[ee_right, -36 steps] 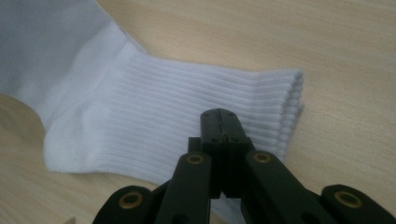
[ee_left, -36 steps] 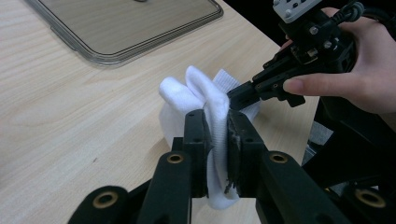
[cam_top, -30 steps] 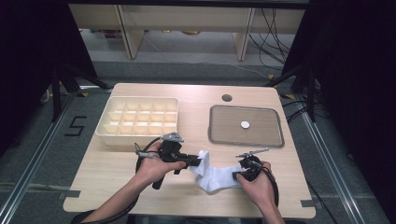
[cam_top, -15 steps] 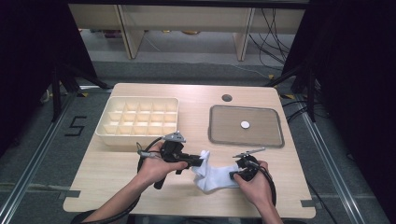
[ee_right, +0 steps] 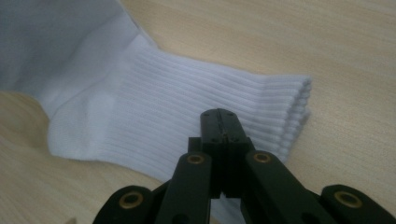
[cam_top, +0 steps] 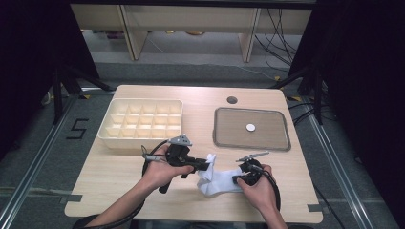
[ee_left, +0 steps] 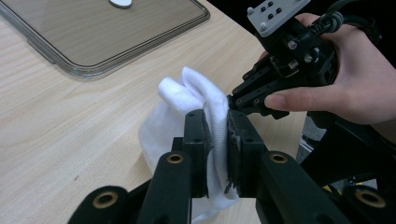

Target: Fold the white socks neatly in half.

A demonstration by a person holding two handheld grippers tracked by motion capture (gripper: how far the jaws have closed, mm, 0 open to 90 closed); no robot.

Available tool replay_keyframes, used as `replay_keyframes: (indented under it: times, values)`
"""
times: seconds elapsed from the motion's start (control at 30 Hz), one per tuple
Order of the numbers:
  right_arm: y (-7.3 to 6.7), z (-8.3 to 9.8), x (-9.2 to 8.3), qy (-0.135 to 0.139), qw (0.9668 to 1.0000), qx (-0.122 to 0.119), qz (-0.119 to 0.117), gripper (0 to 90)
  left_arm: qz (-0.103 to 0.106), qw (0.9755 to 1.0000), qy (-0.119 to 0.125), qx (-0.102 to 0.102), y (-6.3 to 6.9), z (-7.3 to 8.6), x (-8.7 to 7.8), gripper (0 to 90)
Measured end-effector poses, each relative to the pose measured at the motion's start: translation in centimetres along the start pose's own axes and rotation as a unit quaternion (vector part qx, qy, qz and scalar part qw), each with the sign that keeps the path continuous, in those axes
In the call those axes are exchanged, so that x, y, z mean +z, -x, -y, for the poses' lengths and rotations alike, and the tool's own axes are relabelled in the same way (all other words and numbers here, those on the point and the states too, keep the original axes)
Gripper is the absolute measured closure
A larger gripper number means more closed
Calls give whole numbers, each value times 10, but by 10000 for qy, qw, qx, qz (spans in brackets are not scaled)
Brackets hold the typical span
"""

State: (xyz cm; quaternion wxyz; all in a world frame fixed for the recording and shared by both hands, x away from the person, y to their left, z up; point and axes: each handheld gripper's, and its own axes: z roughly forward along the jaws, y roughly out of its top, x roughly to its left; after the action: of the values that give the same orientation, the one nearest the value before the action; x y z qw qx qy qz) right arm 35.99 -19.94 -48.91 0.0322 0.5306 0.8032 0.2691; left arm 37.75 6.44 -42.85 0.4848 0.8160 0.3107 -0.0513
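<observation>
Sock (ee_left: 205, 100) pinched between left hand-held gripper (ee_left: 217, 135) pads

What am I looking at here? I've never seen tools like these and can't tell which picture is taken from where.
A person sits at a wooden table with a hand-held two-jaw gripper in each hand. The high view looks down from above; the other two come from cameras riding on each gripper. The left gripper pinches one end of a white sock. The right gripper rests shut, jaws together, over the sock's ribbed cuff. Farther back lie a cream divided box and a shallow tray holding a small white disc.
</observation>
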Motion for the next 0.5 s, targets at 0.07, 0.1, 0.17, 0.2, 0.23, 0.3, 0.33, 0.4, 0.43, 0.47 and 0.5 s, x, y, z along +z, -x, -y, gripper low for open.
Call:
replay_keyframes:
  times: [0.07, 0.1, 0.17, 0.2, 0.23, 0.3, 0.33, 0.4, 0.43, 0.47, 0.5]
  values:
    - [-1, 0, 0, -4, 10000, 15, 1, 900, -14, 10000, 7, 5, 0, 0, 0, 788]
    - [-1, 0, 0, -4, 10000, 15, 1, 900, -14, 10000, 7, 5, 0, 0, 0, 789]
    - [-2, 0, 1, -37, 10000, 9, 25, 900, -55, 10000, 2, 20, 1, 0, 0, 789]
    - [-2, 0, 1, -37, 10000, 9, 25, 900, -61, 10000, 7, 23, 1, 0, 0, 789]
    - [-2, -1, 1, -22, 10000, 1, -19, 900, -65, 10000, 1, 33, 1, -1, 0, 789]
    - [-3, -1, 1, -18, 10000, -13, -10, 900, -60, 10000, -3, 57, 1, -1, 0, 789]
    - [-3, -1, 1, -16, 10000, -39, 0, 900, -60, 10000, -3, 57, 1, -1, 0, 789]
    - [-3, -1, 1, -28, 10000, -48, 6, 900, -60, 10000, 10, 45, 1, -1, 0, 789]
    - [-3, -2, 3, -48, 10000, -68, 12, 900, -49, 10000, 25, 39, 2, -2, 0, 789]
    - [-3, -2, 3, -48, 10000, -68, 12, 900, -49, 10000, 25, 39, 2, -2, 0, 789]
    - [-5, -2, 2, -40, 10000, -17, -6, 900, -45, 10000, 31, 41, 2, -2, 0, 789]
